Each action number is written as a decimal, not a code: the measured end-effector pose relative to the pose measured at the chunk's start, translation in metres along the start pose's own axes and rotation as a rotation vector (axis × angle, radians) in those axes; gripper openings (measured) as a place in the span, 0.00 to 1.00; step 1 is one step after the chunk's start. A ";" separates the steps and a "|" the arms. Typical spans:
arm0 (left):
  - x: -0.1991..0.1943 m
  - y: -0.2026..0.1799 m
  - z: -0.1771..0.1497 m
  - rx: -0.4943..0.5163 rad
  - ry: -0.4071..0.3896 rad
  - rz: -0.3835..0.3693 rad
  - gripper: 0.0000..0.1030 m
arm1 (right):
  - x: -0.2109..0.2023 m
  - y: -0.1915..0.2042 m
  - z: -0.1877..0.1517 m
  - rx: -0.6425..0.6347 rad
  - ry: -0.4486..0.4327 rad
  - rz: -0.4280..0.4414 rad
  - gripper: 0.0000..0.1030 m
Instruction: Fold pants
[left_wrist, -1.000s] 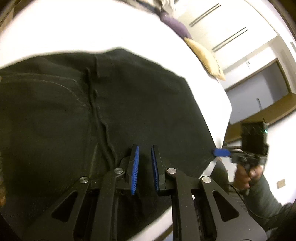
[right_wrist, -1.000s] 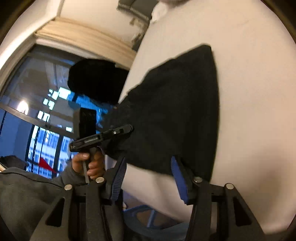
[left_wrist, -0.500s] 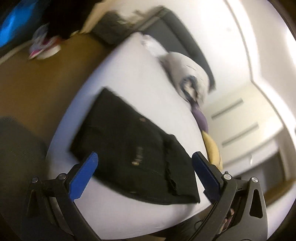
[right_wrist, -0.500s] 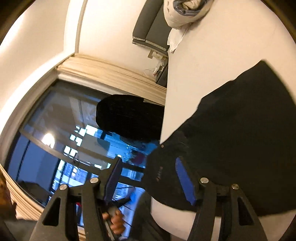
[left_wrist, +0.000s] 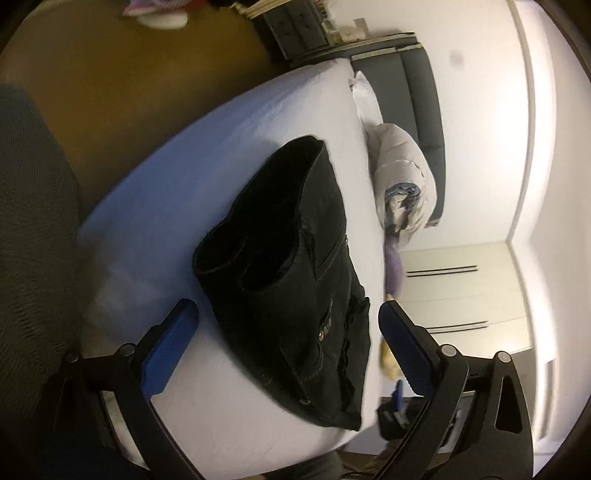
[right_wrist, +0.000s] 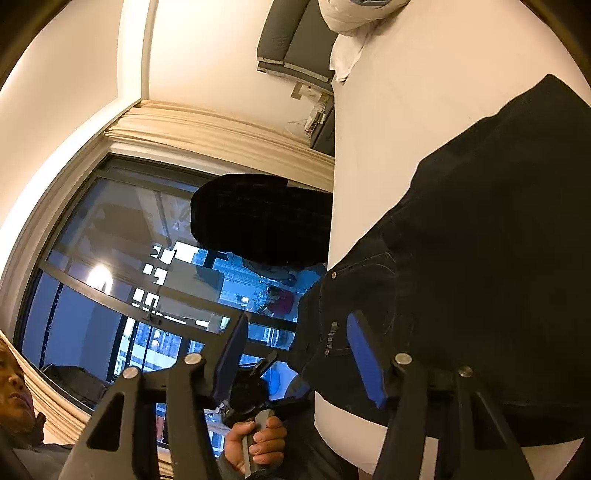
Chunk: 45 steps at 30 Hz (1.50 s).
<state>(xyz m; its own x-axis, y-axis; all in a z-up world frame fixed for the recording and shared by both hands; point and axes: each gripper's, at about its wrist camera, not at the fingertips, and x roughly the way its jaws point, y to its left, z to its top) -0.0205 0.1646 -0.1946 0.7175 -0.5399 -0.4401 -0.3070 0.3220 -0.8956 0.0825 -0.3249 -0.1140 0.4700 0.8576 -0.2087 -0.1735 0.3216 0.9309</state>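
Withdrawn left tool (left_wrist: 284, 343) (gaping); pants (left_wrist: 295, 280) lie lengthwise away.

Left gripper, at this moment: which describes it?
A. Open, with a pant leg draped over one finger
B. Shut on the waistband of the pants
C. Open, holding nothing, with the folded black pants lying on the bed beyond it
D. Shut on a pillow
C. The left gripper has its blue-padded fingers spread wide apart with nothing between them, and the folded black pants lie on the white bed beyond it.
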 end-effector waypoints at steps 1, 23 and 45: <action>0.001 0.003 0.001 -0.011 -0.011 -0.010 0.95 | 0.001 0.001 0.000 0.001 0.002 0.002 0.57; 0.005 -0.045 0.007 0.139 -0.038 -0.005 0.20 | 0.058 -0.020 0.051 0.006 0.181 -0.217 0.60; 0.108 -0.287 -0.113 0.971 0.078 0.092 0.20 | -0.036 0.014 0.069 -0.065 0.053 -0.203 0.77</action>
<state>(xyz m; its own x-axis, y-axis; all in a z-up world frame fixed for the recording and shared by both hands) 0.0748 -0.0740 0.0071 0.6624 -0.5193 -0.5400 0.3135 0.8468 -0.4297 0.1227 -0.3784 -0.0725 0.4550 0.7919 -0.4073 -0.1360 0.5138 0.8471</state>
